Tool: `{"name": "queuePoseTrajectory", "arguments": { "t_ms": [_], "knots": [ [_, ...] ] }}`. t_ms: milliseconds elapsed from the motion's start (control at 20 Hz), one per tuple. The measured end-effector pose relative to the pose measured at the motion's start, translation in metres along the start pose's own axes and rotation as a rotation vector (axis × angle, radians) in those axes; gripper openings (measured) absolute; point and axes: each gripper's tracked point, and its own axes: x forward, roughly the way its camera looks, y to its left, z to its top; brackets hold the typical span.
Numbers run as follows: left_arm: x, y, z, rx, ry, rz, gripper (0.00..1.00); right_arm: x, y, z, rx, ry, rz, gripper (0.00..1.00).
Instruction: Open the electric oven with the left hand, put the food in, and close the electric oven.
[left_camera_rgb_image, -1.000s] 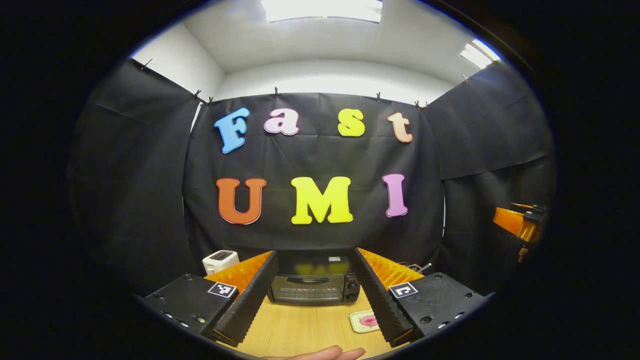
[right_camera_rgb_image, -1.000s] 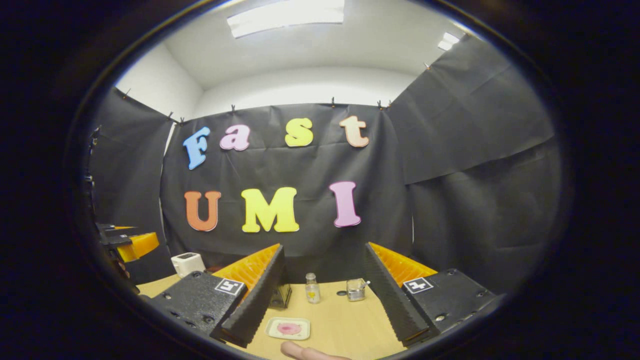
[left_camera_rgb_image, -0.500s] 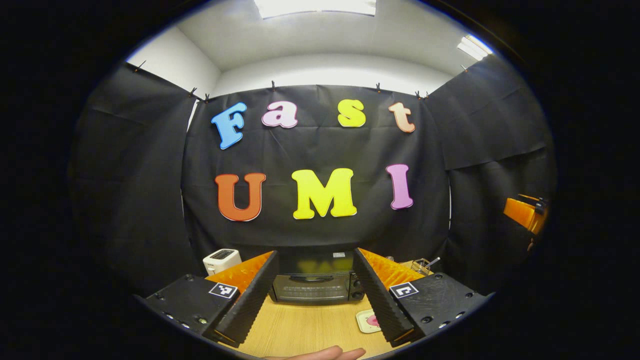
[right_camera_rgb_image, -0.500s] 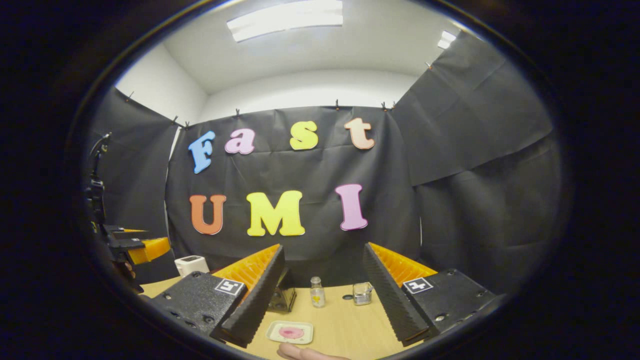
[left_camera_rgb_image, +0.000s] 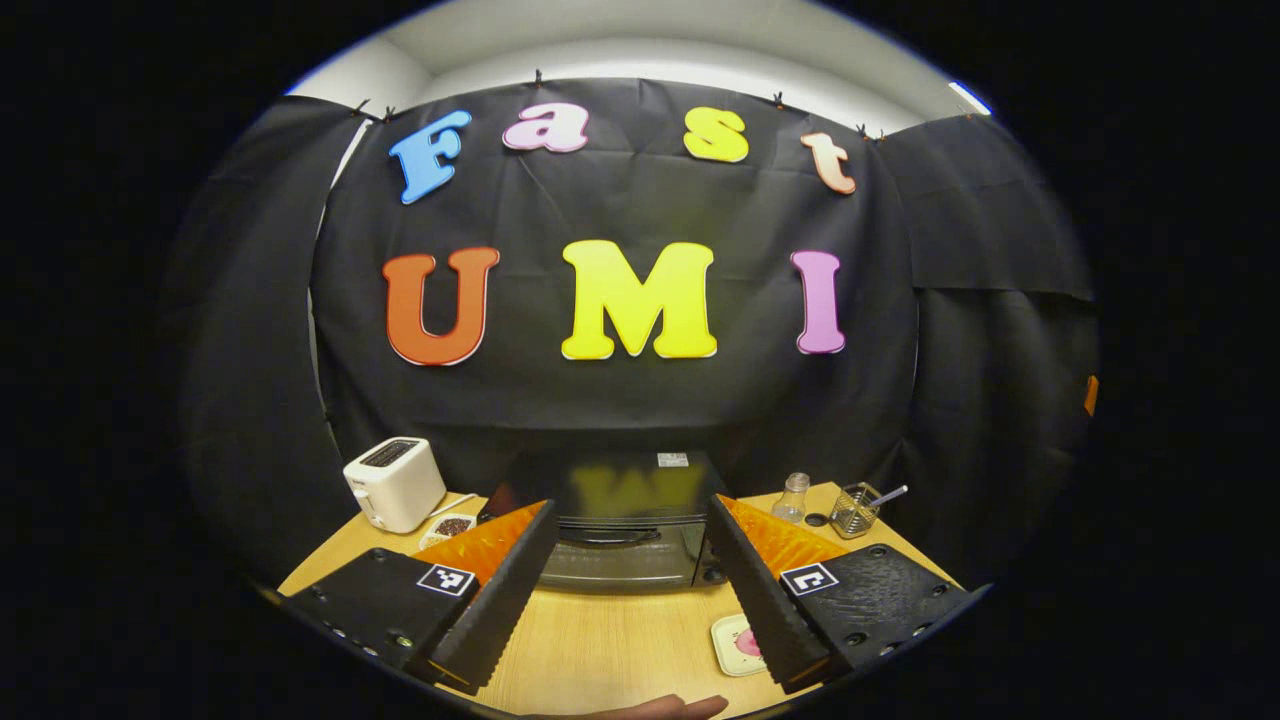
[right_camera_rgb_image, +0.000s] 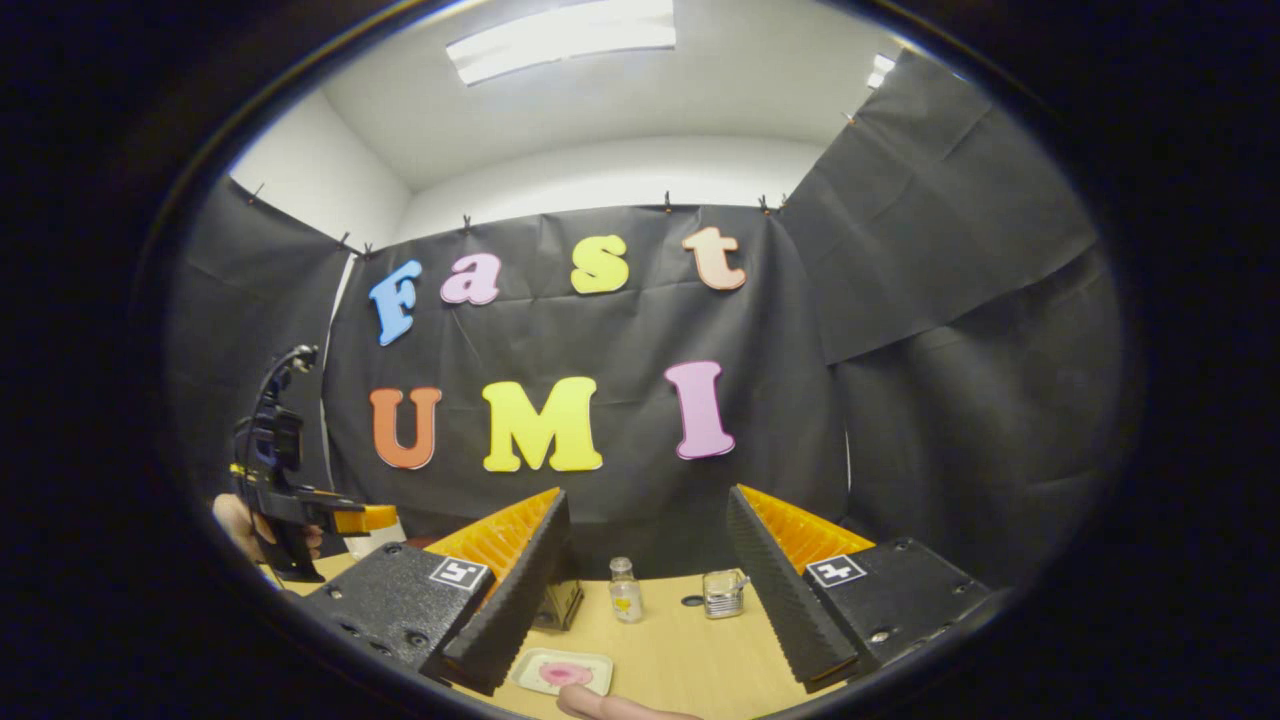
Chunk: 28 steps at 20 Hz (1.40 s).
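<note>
Your work surface: light wooden table (left_camera_rgb_image: 610, 650). Black electric oven (left_camera_rgb_image: 625, 545) sits at back centre, door shut. White toaster (left_camera_rgb_image: 394, 483) back left, small dish (left_camera_rgb_image: 452, 525) of dark bits just beside it. Right of oven: clear bottle (left_camera_rgb_image: 792, 497), then wire cup (left_camera_rgb_image: 855, 509) holding a utensil, dark round spot between them. Near front edge you have pale plate (right_camera_rgb_image: 560, 671) with pink food (right_camera_rgb_image: 563, 675) on it.
</note>
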Motion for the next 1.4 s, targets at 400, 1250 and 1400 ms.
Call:
{"name": "queuePoseTrajectory", "arguments": {
  "t_ms": [400,1250,1400],
  "knots": [
    [0.105,0.007,-0.068,-0.062,0.226,0.003,0.95,0.006,-0.032,-0.020,0.009,0.032,-0.019,0.95],
    [0.149,0.025,-0.104,0.001,0.321,0.044,0.96,-0.022,-0.028,-0.005,-0.022,0.070,-0.007,0.96],
    [0.136,0.024,-0.109,0.011,0.337,0.036,0.96,-0.035,-0.027,0.002,-0.026,0.065,-0.005,0.96]
  ]
}}
